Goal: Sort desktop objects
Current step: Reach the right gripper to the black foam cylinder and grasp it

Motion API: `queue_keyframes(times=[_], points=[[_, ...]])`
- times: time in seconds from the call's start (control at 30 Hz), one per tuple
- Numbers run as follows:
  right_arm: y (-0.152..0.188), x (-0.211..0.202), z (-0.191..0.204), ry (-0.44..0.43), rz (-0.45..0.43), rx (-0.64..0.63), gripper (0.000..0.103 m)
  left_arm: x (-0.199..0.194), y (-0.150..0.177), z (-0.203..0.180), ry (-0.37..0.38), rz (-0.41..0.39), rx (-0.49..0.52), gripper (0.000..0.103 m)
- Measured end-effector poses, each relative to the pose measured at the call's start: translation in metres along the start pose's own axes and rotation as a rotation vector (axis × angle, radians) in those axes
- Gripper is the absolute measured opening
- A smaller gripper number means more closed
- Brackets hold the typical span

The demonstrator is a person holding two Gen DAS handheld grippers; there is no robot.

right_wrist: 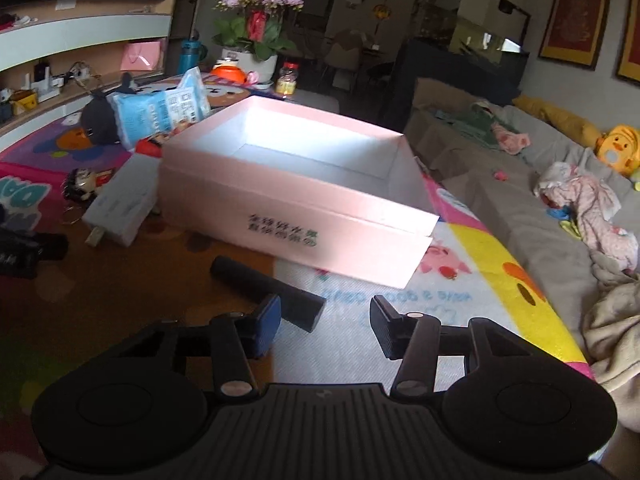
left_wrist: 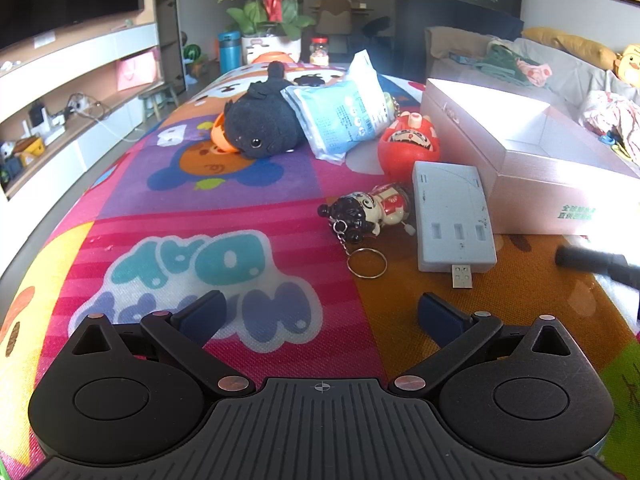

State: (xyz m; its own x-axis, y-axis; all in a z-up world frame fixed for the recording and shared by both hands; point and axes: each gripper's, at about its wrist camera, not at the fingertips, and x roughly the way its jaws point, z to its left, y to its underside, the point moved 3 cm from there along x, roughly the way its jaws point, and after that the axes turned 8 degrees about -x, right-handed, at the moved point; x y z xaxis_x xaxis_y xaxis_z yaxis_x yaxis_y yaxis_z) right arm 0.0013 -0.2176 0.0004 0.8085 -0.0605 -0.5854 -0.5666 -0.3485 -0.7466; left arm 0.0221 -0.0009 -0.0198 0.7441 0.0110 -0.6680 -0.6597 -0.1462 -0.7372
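Note:
My left gripper (left_wrist: 320,316) is open and empty over the colourful mat, just short of a doll keychain (left_wrist: 366,210) and a grey USB hub (left_wrist: 452,220). Behind them lie a red daruma toy (left_wrist: 408,144), a blue packet (left_wrist: 340,118) and a black plush (left_wrist: 262,120). The open pink box (left_wrist: 520,140) stands to the right. My right gripper (right_wrist: 324,320) is open and empty, facing the pink box (right_wrist: 288,200), whose inside looks bare. A black cylinder (right_wrist: 268,284) lies just ahead of its left finger. The hub (right_wrist: 120,204), doll (right_wrist: 82,184) and packet (right_wrist: 160,112) lie to the left.
A flower pot (left_wrist: 272,46), blue bottle (left_wrist: 229,50) and jar (left_wrist: 320,52) stand at the table's far end. A sofa (right_wrist: 540,208) with clothes and a yellow duck toy (right_wrist: 618,148) runs along the right. Shelves line the left wall.

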Motion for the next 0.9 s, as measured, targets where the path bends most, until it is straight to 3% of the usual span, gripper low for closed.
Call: queue_keyframes(times=[0.03, 0.07, 0.1, 0.17, 0.2, 0.37, 0.47, 0.5, 0.7, 0.87, 0.9], points=[[-0.004, 0.0, -0.006, -0.026, -0.01, 0.047, 0.05, 0.0, 0.0, 0.0, 0.0, 0.0, 0.0, 0.103], [-0.006, 0.0, -0.011, -0.072, -0.024, 0.099, 0.058, 0.0, 0.0, 0.0, -0.001, 0.0, 0.001, 0.103], [-0.008, 0.0, -0.013, -0.117, -0.031, 0.142, 0.075, 0.0, 0.0, 0.0, -0.001, 0.0, 0.001, 0.103], [-0.01, 0.002, -0.01, -0.151, -0.031, 0.189, 0.094, 0.0, 0.0, 0.0, -0.001, 0.0, 0.001, 0.103], [-0.01, 0.004, -0.008, -0.148, -0.029, 0.196, 0.097, 0.0, 0.0, 0.0, -0.001, 0.0, 0.001, 0.103], [-0.018, 0.028, 0.005, -0.104, 0.027, 0.196, 0.097, 0.0, 0.0, 0.0, -0.001, -0.001, 0.001, 0.103], [-0.02, 0.045, 0.003, -0.132, 0.08, 0.233, 0.076, 0.0, 0.0, 0.0, -0.001, -0.001, 0.001, 0.103], [-0.02, 0.046, 0.002, -0.126, 0.07, 0.234, 0.075, 0.0, 0.0, 0.0, -0.001, -0.001, 0.001, 0.103], [-0.005, 0.021, 0.004, -0.219, 0.047, 0.208, 0.075, -0.003, -0.001, 0.001, 0.017, -0.006, -0.006, 0.103], [0.025, -0.013, -0.004, -0.239, 0.0, 0.193, 0.076, -0.016, -0.008, -0.003, 0.168, -0.067, -0.016, 0.103], [0.026, -0.017, -0.007, -0.232, -0.016, 0.214, 0.085, -0.015, -0.011, -0.011, 0.203, -0.06, 0.003, 0.103]])
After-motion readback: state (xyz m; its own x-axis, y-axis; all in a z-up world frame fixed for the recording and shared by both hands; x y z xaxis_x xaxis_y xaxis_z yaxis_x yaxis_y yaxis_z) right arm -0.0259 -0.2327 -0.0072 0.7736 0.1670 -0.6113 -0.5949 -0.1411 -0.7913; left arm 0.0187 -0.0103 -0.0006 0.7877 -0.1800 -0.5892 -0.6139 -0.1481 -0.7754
